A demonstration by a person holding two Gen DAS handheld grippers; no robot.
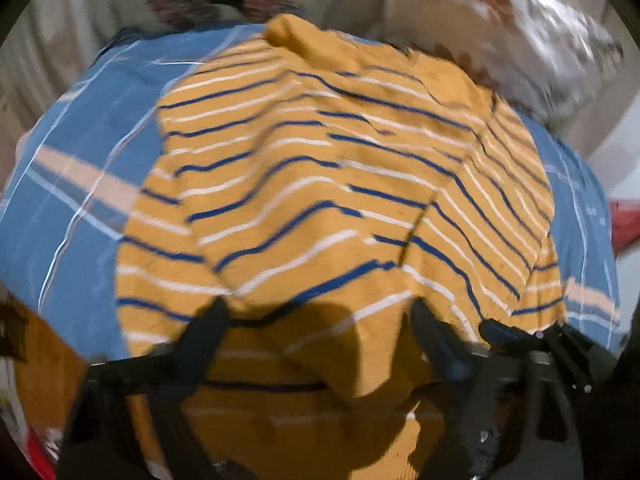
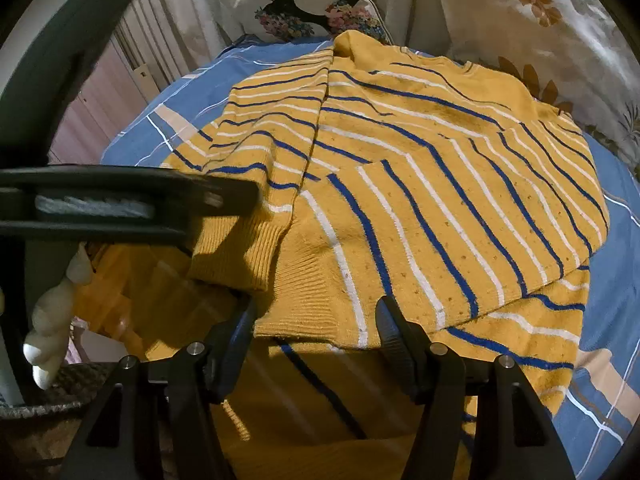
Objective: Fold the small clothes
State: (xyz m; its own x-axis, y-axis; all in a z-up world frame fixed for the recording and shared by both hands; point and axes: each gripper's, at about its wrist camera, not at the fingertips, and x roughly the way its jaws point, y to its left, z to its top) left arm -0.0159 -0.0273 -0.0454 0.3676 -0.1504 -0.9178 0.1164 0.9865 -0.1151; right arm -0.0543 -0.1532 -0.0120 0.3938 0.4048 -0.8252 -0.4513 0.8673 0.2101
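A mustard-yellow sweater [image 1: 320, 160] [image 2: 440, 180] with blue and white stripes lies spread on the bed, its hem hanging over the near edge. One sleeve is folded across the body, with its ribbed cuff [image 2: 236, 256] near the hem. My right gripper [image 2: 316, 316] stands at the hem, jaws apart, and the flat hem edge lies between the fingers [image 2: 240, 332]. My left gripper [image 1: 320, 320] is low over the near part of the sweater, jaws apart, with a fold of fabric between them. From the right wrist view the left gripper's side [image 2: 120, 200] shows just above the cuff.
A blue checked bedsheet [image 1: 80, 200] [image 2: 616, 280] covers the bed. Floral pillows [image 2: 520, 20] [image 2: 300, 0] lean at the far side. A white lumpy object [image 2: 52, 312] and a woven basket [image 2: 48, 400] sit at lower left. Something red [image 1: 624, 220] lies off the bed's right side.
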